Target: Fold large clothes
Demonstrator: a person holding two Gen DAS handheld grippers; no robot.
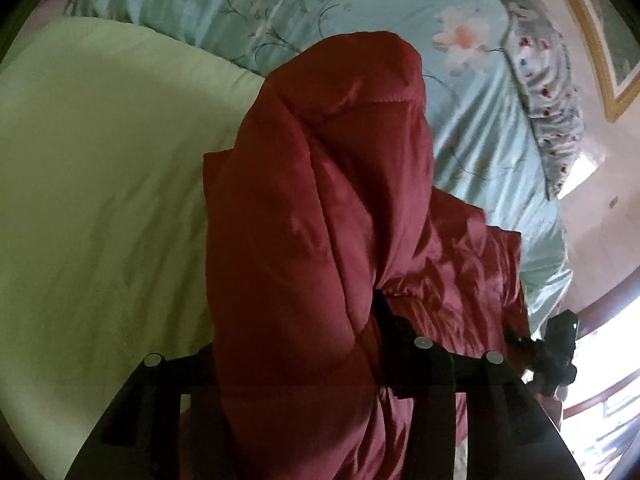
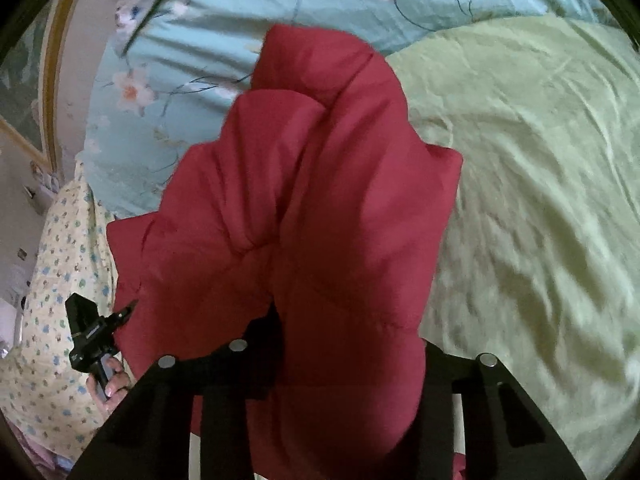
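Lettering on left tongs (image 2: pixel 90 334) too small to read.

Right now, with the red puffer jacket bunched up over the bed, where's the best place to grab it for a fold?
Probably at an outer edge of the red puffer jacket, such as the flat corner flap toward the green blanket, coming in from that side. The flap looks thin; the middle is thick, rolled padding.
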